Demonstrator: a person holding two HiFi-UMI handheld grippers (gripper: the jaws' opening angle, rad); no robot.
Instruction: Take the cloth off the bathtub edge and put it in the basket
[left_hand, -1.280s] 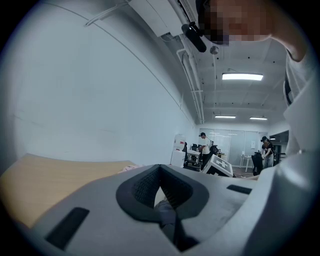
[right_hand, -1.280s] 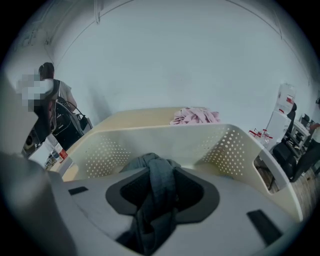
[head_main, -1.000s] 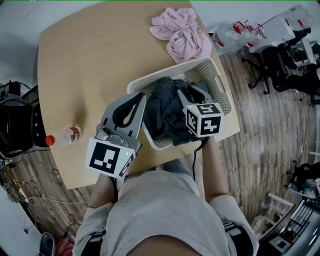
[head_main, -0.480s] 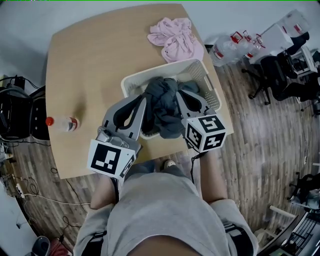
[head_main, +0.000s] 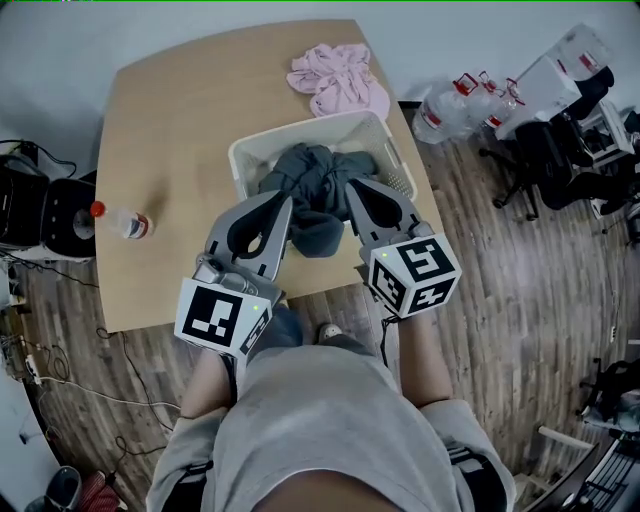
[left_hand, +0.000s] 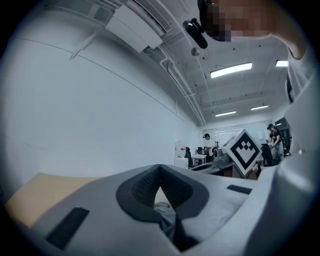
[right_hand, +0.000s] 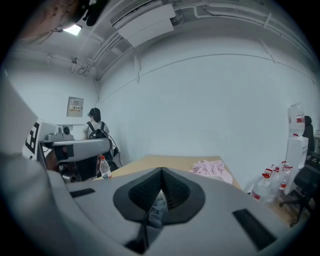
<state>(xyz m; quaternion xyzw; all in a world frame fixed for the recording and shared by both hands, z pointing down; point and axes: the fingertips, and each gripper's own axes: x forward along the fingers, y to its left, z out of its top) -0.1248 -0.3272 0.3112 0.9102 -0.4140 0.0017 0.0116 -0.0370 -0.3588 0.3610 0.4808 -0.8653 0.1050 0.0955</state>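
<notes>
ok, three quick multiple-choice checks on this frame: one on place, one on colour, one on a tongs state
1. Where on the table does the pink cloth lie?
A. near edge
B. far right corner
C. middle

2. What colour is the cap on the bottle?
A. red
B. blue
C. green

3. The right tongs are
A. open and empty
B. shut on the bottle
C. shut on the grey cloth

Answers:
1 B: the head view shows it at the table's far right corner.
2 A: the cap at the bottle's end is red.
3 C: the right gripper view shows the jaws together with grey fabric pinched between them.
</notes>
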